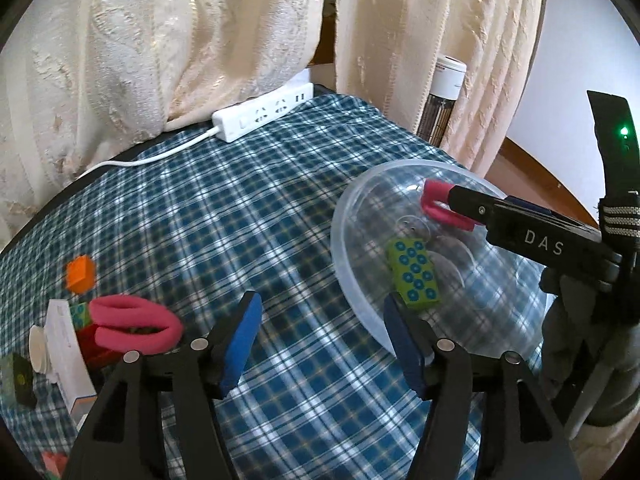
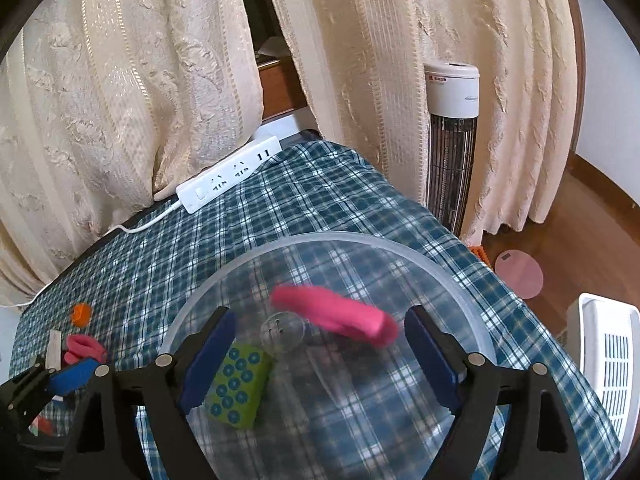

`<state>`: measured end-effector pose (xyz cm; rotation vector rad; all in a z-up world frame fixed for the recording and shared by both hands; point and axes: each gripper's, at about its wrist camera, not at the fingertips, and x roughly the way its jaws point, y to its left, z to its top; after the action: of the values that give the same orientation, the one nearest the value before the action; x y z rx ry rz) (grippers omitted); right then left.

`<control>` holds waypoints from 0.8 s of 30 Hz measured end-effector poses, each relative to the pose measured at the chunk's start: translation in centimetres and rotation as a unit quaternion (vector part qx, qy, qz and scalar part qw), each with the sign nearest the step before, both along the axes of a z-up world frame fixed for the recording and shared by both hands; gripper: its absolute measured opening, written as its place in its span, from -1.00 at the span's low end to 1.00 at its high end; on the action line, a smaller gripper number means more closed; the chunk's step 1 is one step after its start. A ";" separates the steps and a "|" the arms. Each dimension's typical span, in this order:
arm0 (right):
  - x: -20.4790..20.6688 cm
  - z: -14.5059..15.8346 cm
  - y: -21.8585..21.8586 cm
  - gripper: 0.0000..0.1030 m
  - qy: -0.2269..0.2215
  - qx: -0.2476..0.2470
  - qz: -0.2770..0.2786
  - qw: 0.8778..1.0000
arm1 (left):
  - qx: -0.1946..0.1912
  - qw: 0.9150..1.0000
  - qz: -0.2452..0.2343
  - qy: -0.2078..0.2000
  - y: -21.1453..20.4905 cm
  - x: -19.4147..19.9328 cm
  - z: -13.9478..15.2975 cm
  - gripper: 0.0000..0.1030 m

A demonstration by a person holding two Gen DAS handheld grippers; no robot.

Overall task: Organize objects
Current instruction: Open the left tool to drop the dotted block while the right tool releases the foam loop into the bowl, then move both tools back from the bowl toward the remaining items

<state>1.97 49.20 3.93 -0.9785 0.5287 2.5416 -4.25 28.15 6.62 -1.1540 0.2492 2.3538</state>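
A clear plastic bowl [image 1: 352, 280] stands on the checked cloth with a green block with blue dots [image 1: 414, 276] inside. My left gripper [image 1: 322, 340] is open beside the bowl's near-left rim, nothing between its pads. My right gripper [image 2: 320, 318] is wide open over the bowl [image 2: 360, 237]. A blurred pink hair band [image 2: 336, 314] lies between its fingers, nearer the right one, and neither pad presses on it. In the left wrist view that band [image 1: 434, 204] hangs at the tip of a right finger [image 1: 480, 210]. The green block [image 2: 238, 388] lies below.
At the left sit a second pink hair band [image 1: 132, 324], an orange cube [image 1: 80, 274], a white box [image 1: 66, 352] and other small blocks. A white power strip [image 1: 264, 114] lies by the curtains. A tower heater [image 2: 452, 140] and white basket [image 2: 608, 360] stand past the table's right edge.
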 end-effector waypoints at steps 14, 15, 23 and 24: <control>0.8 1.4 -2.5 0.74 0.022 -0.001 0.007 1.000 | -0.001 1.000 0.030 0.008 -3.3 0.5 0.6 0.33; 0.8 1.5 -2.8 0.74 0.023 -0.001 0.009 1.000 | -0.002 0.999 0.033 0.008 -3.6 0.6 0.6 0.33; 0.9 2.0 -5.3 0.74 0.030 -0.002 0.025 0.999 | 0.001 0.998 0.055 0.010 -6.3 1.0 0.8 0.33; 0.9 2.1 -5.6 0.74 0.030 -0.002 0.028 0.999 | 0.001 0.998 0.058 0.010 -6.7 1.1 0.8 0.34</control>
<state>2.84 43.60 5.99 -0.9321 0.5318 2.6273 -3.14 21.47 7.45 -1.1745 0.1911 2.4662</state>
